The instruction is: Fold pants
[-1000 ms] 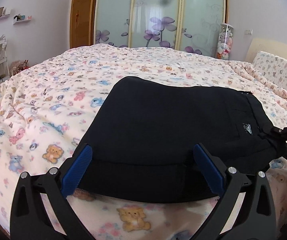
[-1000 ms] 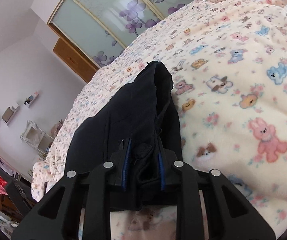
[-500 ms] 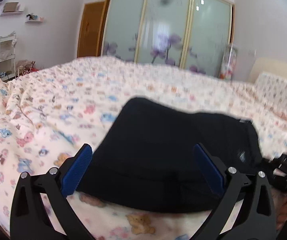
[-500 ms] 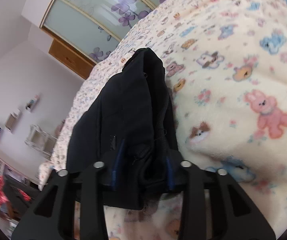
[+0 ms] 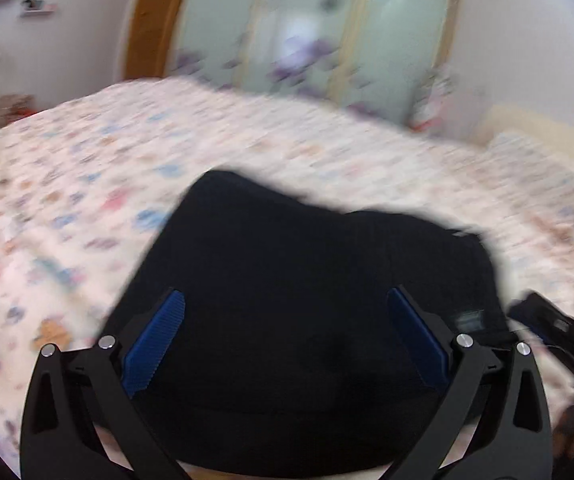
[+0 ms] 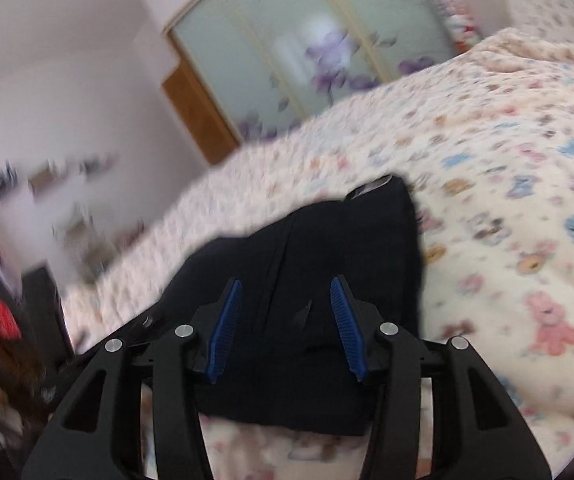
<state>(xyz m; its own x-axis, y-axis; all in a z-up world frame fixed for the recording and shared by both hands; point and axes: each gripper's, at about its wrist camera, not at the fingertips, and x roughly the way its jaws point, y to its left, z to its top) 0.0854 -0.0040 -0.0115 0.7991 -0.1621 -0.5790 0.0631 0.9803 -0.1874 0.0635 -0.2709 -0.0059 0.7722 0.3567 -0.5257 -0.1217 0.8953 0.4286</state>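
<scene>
The folded black pants (image 5: 307, 300) lie on the bed's cartoon-print blanket (image 5: 67, 184). The left gripper (image 5: 287, 340) and the right gripper (image 6: 285, 322) hover above them, jaws open, holding nothing.

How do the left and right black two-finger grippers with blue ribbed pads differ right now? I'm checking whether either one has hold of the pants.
The left gripper stands wide open; the right gripper is open too, but with a narrower gap. The left gripper looks across the broad face of the folded black pants; the right gripper looks along them from one end, by the seam. Shared: both hover over the pants on the teddy-print bedspread, and neither grips fabric.
</scene>
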